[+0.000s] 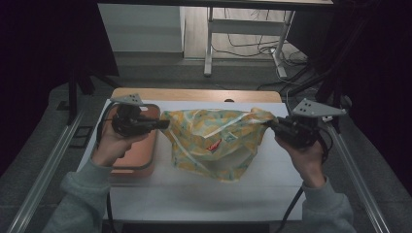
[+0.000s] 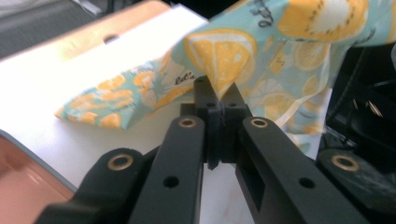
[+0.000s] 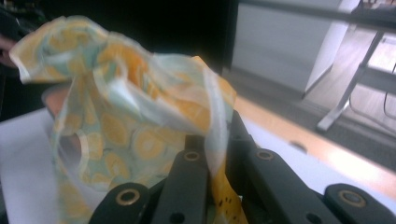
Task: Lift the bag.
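With the left gripper (image 1: 163, 124) and right gripper (image 1: 270, 124) each clamping a top corner of the lemon-print bag (image 1: 214, 141) above the white table (image 1: 204, 194) (beside the pink tray (image 1: 145, 167)), the step is asking for an even lift — both hands level, no tugging apart.

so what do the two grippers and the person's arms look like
Both the left gripper and the right gripper are black, each topped by a grey three-cornered plate and trailing a black cable. The fingers are black bars with brass-ringed pivots. The sleeves are grey.
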{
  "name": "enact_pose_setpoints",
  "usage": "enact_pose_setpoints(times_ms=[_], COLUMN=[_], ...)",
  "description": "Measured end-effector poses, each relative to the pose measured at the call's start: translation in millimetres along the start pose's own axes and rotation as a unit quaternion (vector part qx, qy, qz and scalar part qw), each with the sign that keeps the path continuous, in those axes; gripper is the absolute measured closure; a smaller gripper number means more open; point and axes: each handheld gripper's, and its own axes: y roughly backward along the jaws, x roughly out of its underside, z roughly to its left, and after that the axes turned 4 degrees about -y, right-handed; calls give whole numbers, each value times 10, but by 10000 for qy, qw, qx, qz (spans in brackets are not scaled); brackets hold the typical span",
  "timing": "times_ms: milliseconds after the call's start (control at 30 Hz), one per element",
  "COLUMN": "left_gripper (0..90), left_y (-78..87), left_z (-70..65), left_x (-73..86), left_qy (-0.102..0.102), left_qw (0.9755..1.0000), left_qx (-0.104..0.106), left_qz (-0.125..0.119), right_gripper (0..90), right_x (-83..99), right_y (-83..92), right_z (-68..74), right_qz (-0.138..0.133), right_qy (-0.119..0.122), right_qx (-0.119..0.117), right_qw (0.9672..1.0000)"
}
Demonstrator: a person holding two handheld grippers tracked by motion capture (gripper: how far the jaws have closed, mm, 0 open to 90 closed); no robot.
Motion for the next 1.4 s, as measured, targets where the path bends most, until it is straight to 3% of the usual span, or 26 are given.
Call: enact_pose_setpoints(times_ms=[133, 200, 267, 333, 433, 500, 700, 833, 967, 1167, 1333, 1400], left_gripper=[890, 889, 889, 889, 888, 888, 886, 885, 882, 877, 868, 773], left_y=[155, 193, 194, 119, -78, -216, -634, -780, -871, -988, -1010, -987], left_z=[-34, -50, -59, -53, 4, 67, 411, 576, 654, 715, 708, 682], left_x=[-178, -229, -264, -267, -226, -187, 3, 111, 199, 308, 347, 352], left_qy=[-152, -182, -201, -207, -150, -90, 443, 681, 789, 850, 879, 807], left_qw=[9995, 9992, 9988, 9990, 9996, 9997, 9980, 9961, 9946, 9926, 9927, 9937], left_qx=[-157, -137, -144, -202, -220, -235, -246, -187, -154, -176, -151, -254], left_qz=[-218, -338, -423, -327, -111, 42, 375, 537, 661, 853, 807, 731], right_gripper=[891, 891, 891, 890, 890, 890, 889, 888, 887, 887, 882, 816], right_x=[-237, -325, -375, -379, -311, -209, 156, 359, 507, 597, 654, 671], right_y=[87, 109, 109, 66, -67, -224, -667, -862, -1003, -1153, -1187, -1168], right_z=[-34, -52, -94, -164, -284, -379, -645, -822, -945, -973, -985, -979], right_qz=[-355, -478, -571, -570, -405, -122, 547, 757, 879, 1074, 1131, 1074], right_qy=[22, 55, -2, -35, -201, -286, -567, -857, -1095, -1108, -1139, -1145], right_qx=[41, 140, 162, 272, 395, 540, 803, 740, 617, 513, 443, 412], right_qw=[9994, 9987, 9982, 9980, 9982, 9981, 9937, 9907, 9882, 9867, 9860, 9867])
